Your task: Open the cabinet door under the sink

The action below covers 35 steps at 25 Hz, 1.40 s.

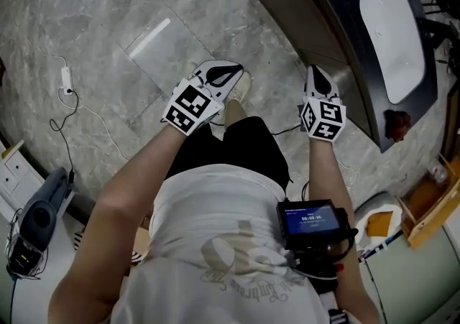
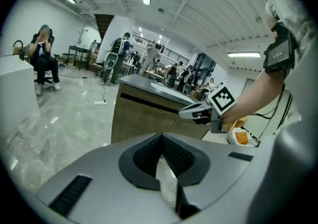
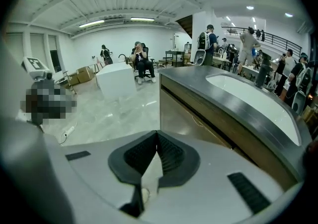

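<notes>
The cabinet (image 1: 327, 42) has brown doors under a dark countertop, with a white sink basin (image 1: 392, 35) set in it; it stands at the upper right of the head view. Both grippers hang in front of me above the floor, short of the cabinet. My left gripper (image 1: 236, 71) is shut and holds nothing; its own view shows its jaws (image 2: 160, 137) closed, pointing at the cabinet front (image 2: 149, 118). My right gripper (image 1: 315, 72) is also shut and empty. Its closed jaws (image 3: 157, 134) face the cabinet door (image 3: 196, 118) beside the basin (image 3: 253, 100). Neither gripper touches the cabinet.
A power strip with its cable (image 1: 66, 80) lies on the marble floor at left. A grey device (image 1: 36, 222) sits at lower left, and boxes with orange items (image 1: 379, 223) at lower right. A white desk (image 3: 117, 80) and several people are farther off in the room.
</notes>
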### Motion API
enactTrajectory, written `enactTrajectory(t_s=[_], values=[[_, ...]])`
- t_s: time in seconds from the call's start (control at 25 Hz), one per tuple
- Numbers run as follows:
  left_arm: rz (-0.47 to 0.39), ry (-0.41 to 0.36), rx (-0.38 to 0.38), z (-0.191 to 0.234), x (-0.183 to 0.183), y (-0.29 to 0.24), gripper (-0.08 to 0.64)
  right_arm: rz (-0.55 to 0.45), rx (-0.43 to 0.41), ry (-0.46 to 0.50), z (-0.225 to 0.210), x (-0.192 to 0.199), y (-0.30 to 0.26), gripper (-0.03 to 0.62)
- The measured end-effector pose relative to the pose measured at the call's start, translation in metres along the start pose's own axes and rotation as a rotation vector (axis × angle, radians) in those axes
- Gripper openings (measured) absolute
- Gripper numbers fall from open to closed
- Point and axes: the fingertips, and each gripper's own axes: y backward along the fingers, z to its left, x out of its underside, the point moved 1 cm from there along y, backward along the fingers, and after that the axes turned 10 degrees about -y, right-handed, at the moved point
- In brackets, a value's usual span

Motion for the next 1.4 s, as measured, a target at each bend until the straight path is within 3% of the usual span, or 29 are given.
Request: enactTrajectory(t_s=[0.16, 0.48, 0.72, 1.08, 1.28, 1.4], values=[[-0.003, 0.010, 0.019, 0.001, 0.015, -0.022, 0.008, 0.012, 0.010, 0.022, -0.008, 0.014, -0.016, 0.014], [-0.103, 0.195, -0.081, 0.037, 0.034, -0.052, 0.008, 0.035, 0.038, 0.087, -0.027, 0.037, -0.049, 0.014], [-0.107, 0.217, -0.085, 0.036, 0.059, -0.077, 0.008, 0.056, 0.092, 0.167, -0.056, 0.038, -0.066, 0.014], [-0.074, 0.212, -0.064, 0.028, 0.090, -0.098, 0.008, 0.092, 0.369, 0.424, -0.125, 0.040, -0.064, 0.015], [-0.033, 0.187, -0.037, 0.019, 0.101, -0.105, 0.008, 0.123, 0.477, 0.577, -0.147, 0.048, -0.062, 0.025], [-0.023, 0.175, -0.027, 0.016, 0.102, -0.105, 0.008, 0.171, 0.538, 0.702, -0.154, 0.053, -0.064, 0.130]])
